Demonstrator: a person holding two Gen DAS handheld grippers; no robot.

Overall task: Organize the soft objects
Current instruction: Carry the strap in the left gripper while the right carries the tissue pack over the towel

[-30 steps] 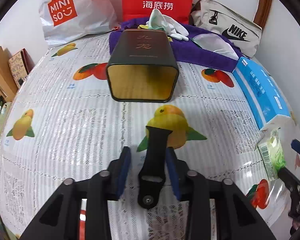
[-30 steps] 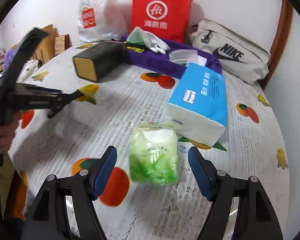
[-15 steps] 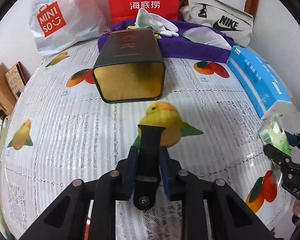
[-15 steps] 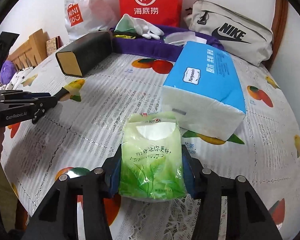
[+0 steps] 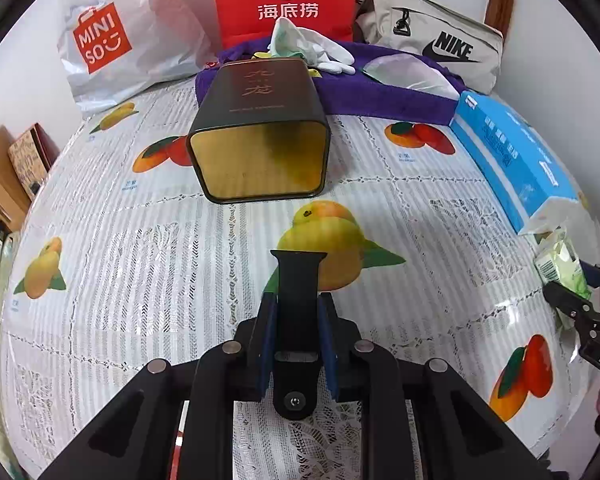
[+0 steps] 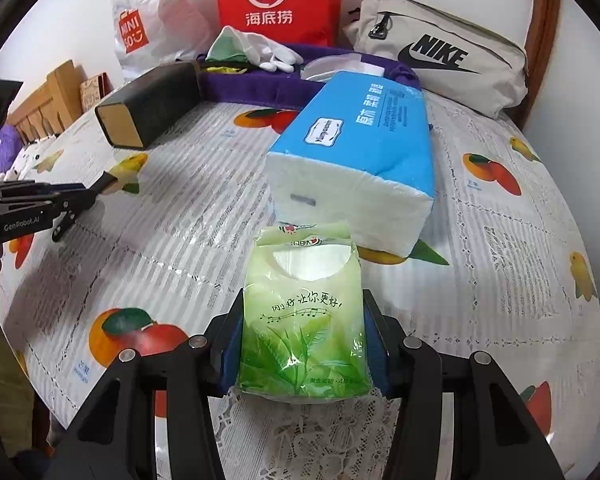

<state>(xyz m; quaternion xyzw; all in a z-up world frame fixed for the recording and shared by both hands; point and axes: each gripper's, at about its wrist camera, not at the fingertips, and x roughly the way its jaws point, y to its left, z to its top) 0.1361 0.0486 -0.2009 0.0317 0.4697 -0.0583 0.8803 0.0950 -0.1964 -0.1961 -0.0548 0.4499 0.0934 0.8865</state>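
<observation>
On fruit-print tablecloth [image 5: 140,280], left gripper [image 5: 296,320] jaws clamping black strap [image 5: 298,280], right gripper [image 6: 304,340] jaws squeezing green tissue pack [image 6: 300,312]

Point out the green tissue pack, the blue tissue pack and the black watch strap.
green tissue pack [image 6: 302,320]: right wrist view, printed front face.
blue tissue pack [image 6: 364,136]: right wrist view, blue top face.
black watch strap [image 5: 299,300]: left wrist view, middle of the band.

The desk cloth [image 5: 140,264] is white lace with orange and yellow fruit prints. The tin [image 5: 260,128] is dark outside, gold inside — the small tissue pack [image 6: 304,316] is green with leaves, the big pack [image 6: 364,140] blue and white, the towel [image 5: 380,96] purple.
</observation>
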